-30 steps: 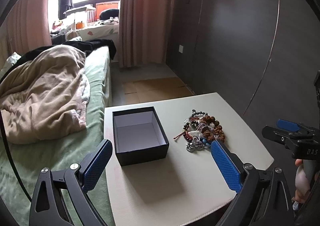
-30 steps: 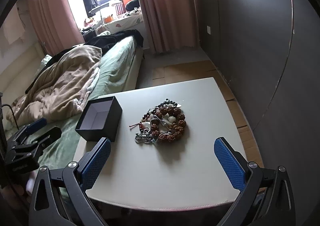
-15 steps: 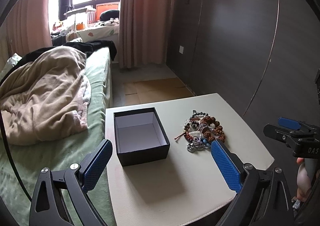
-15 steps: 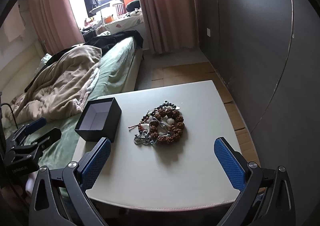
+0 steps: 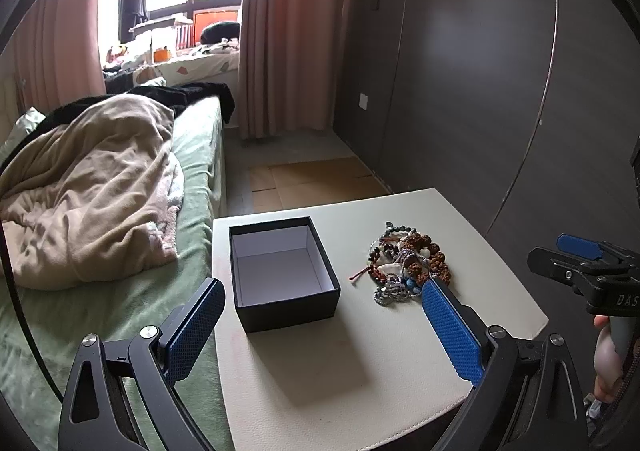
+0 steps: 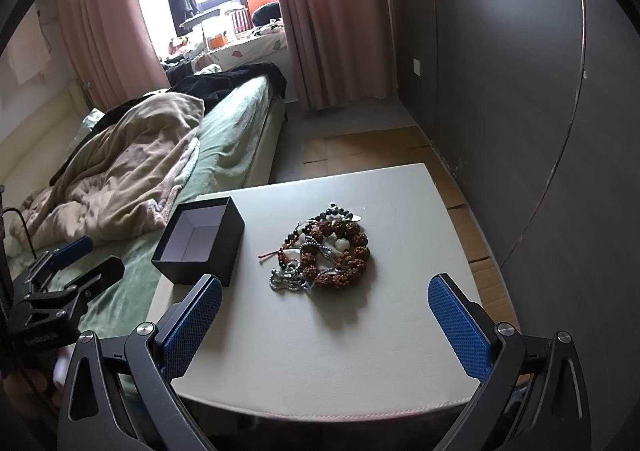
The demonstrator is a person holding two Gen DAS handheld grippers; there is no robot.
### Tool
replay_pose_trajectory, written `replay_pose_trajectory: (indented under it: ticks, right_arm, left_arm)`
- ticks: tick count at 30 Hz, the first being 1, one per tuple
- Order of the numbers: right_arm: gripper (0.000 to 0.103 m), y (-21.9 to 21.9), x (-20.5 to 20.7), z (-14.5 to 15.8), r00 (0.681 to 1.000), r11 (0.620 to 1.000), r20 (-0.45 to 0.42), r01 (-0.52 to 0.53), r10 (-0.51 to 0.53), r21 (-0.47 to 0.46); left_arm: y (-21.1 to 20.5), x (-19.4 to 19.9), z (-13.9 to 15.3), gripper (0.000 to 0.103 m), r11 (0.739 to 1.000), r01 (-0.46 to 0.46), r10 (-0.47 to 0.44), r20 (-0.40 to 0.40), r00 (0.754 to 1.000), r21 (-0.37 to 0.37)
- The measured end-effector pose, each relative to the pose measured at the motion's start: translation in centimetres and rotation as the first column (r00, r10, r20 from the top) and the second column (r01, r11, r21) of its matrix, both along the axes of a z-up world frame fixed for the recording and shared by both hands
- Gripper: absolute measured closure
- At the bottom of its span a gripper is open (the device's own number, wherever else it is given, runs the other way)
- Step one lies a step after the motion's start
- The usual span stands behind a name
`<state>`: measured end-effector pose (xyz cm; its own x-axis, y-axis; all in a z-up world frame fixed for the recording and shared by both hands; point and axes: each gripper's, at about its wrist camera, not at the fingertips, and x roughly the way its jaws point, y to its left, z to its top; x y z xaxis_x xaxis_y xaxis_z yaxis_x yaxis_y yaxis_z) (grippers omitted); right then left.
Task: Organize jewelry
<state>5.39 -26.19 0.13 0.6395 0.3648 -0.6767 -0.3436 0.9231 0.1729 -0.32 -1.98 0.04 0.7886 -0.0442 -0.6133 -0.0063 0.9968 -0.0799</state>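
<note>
A pile of beaded bracelets and silver chains (image 5: 406, 265) lies on the white table (image 5: 360, 363); it also shows in the right wrist view (image 6: 326, 251). An open, empty black box (image 5: 280, 271) with a white lining stands to its left; it also shows in the right wrist view (image 6: 200, 239). My left gripper (image 5: 320, 327) is open and empty, held above the table's near edge in front of the box. My right gripper (image 6: 326, 325) is open and empty, held above the near edge in front of the pile.
A bed with a green sheet and a tan blanket (image 5: 88, 187) runs along the table's left side. Dark wall panels (image 5: 460, 91) stand to the right. Cardboard sheets (image 5: 312, 179) lie on the floor beyond the table. The table (image 6: 360, 331) has bare surface near its front.
Both grippers have drifted slightly; the box and pile sit a little lower and nearer in the views. Nothing has been taken hold of. Both grippers stay open.
</note>
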Motion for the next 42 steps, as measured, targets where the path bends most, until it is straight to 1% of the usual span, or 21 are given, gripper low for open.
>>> replay_pose_trajectory:
  ticks: [24,30,36,38,42]
  right_arm:
    - [0.0,-0.1,-0.1,0.4,1.0,1.0,0.007,0.005,-0.005,0.001]
    - [0.0,-0.3,0.4,0.0,1.0,1.0,-0.007,0.013,-0.013,0.006]
    - [0.0,-1.6,1.5,0.1,0.999,0.999,-0.021,0.034,-0.033,0.04]
    - [0.0,-2.4,2.3,0.0,0.998,0.997,-0.038,0.051,-0.049,0.061]
    - [0.0,-4.4,3.7,-0.1,0.993,0.988,-0.068,0.107,-0.1,0.108]
  left_arm:
    - [-0.1,0.1,0.0,0.004,1.0,-0.004,0.004,0.001,1.0,0.0]
    - [-0.4,1.2,-0.3,0.004,1.0,0.009,-0.009,-0.013,1.0,-0.025]
    - [-1.4,2.7,-0.7,0.004,0.999,0.029,-0.029,-0.019,0.999,-0.025]
    - [-1.9,3.2,-1.0,0.006,0.999,0.044,-0.044,-0.021,0.999,-0.025]
    - [-3.2,4.3,-1.7,0.012,0.996,0.08,-0.081,-0.042,0.996,-0.029]
